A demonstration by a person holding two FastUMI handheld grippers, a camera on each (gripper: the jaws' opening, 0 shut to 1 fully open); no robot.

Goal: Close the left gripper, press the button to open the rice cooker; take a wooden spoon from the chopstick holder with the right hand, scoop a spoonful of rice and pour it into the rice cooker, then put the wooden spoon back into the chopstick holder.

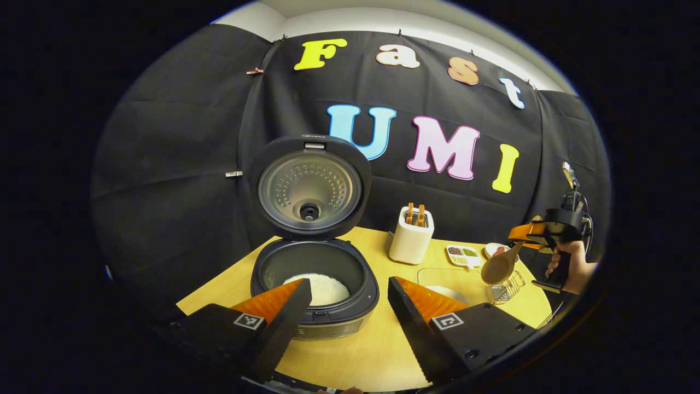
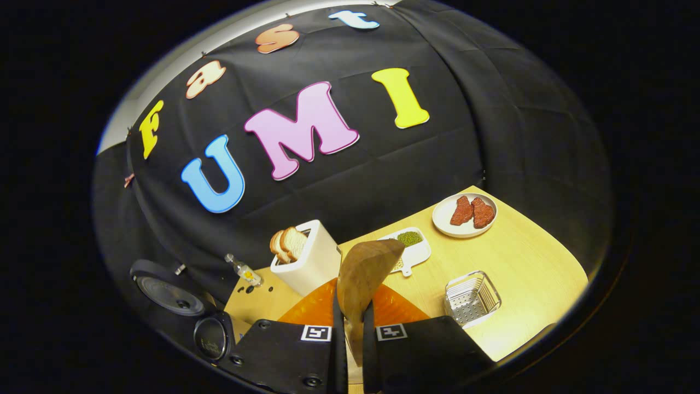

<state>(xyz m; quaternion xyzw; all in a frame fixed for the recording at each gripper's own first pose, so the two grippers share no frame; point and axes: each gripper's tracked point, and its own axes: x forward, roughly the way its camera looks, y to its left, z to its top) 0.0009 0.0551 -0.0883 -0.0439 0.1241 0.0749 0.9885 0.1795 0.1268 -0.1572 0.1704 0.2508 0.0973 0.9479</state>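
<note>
**Op:** With the lid up, the rice cooker [image 1: 314, 273] sits at about 11 o'clock from the left gripper [image 1: 350, 306], on the yellow worktop [image 1: 372, 350]. I see white rice [image 1: 322, 287] in its pot. The left fingers [image 1: 284, 323] stand wide apart, holding nothing.

**Log:** And the right side?

**Op:** From the left gripper view, the right gripper [image 1: 528, 232] hangs at 3 o'clock, above the worktop's far edge, a hand [image 1: 569, 265] on its grip. It carries the wooden spoon [image 1: 499, 266], bowl tilted down and toward the cooker, well apart from it. From the right gripper view, the right fingers [image 2: 339, 334] are narrow, both pressed on the spoon's handle; the bowl rises at 12 o'clock. I cannot tell whether any rice lies in it.

**Log:** Chopstick holder?

**Op:** A small clear wire-lined basket [image 2: 471, 298] at 2 o'clock in the right gripper view; I take that for the chopstick holder, but cannot be sure. It stands near the spoon bowl in the left gripper view, just below it.

**Log:** Other items?

**Op:** White toaster [image 1: 411, 238] with bread slices at 1 o'clock of the cooker. Divided dish [image 2: 413, 249] with green grains beside it. Round plate [image 2: 465, 216] with two red pieces farther out, at 1 o'clock.
</note>
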